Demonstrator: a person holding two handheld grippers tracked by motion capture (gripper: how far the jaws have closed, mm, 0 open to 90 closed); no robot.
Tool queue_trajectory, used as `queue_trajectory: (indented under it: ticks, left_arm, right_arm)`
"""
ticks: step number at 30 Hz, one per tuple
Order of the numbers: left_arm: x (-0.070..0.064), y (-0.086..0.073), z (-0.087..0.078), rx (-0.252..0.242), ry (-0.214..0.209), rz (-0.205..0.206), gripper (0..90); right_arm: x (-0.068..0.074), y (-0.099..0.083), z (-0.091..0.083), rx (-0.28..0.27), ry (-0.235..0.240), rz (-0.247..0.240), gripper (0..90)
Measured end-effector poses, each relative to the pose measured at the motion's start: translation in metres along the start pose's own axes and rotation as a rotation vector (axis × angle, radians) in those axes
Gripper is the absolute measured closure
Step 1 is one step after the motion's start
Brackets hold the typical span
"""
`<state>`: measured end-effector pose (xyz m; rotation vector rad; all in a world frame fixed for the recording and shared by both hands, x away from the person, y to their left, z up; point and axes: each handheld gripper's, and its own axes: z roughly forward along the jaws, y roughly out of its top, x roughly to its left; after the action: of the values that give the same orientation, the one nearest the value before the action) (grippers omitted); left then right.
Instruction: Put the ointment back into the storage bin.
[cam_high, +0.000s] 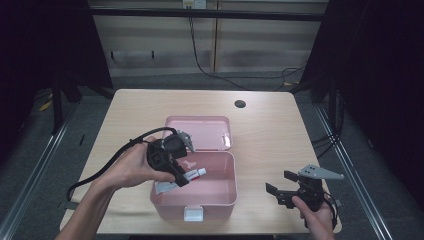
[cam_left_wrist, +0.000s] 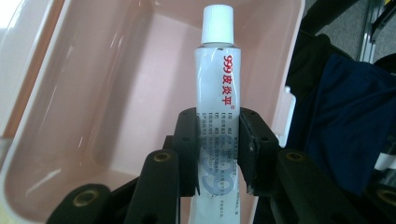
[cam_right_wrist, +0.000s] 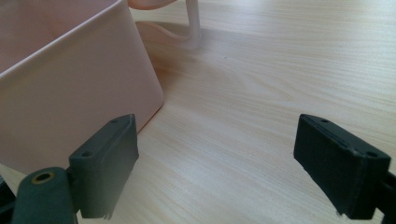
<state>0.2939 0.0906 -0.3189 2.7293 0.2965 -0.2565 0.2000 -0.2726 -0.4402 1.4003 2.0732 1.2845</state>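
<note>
The left gripper clamps a white tube over the pink box near the table's front edge. The right gripper rests wide open and empty on the table, beside the box.

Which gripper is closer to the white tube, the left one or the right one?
Left. The left gripper is clamped on the white tube over the pink box. The right gripper is open, beside the box over the table, apart from the tube.
</note>
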Motion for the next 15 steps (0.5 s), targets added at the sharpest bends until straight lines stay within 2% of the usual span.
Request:
queue_trajectory:
  ticks: [1,4,9,10,15]
  left_arm:
    - [0.001,0.002,0.000,0.011,-0.003,0.015,70.7]
    - [0.000,0.007,0.006,0.013,-0.017,0.027,70.7]
    - [0.002,0.011,0.021,0.044,-0.006,0.016,70.6]
    - [0.003,0.012,0.024,0.054,-0.007,0.023,70.6]
    - [0.003,0.017,0.037,0.073,-0.031,0.030,70.6]
  right_arm:
    - [0.000,0.000,0.000,-0.001,0.000,-0.001,13.3]
    - [0.000,0.000,0.000,-0.001,-0.001,-0.001,13.2]
    - [0.000,0.000,0.000,0.001,0.002,0.001,13.3]
    - [0.000,0.000,0.000,0.001,0.002,0.001,13.3]
    - [0.000,0.000,0.000,-0.001,0.002,0.002,13.3]
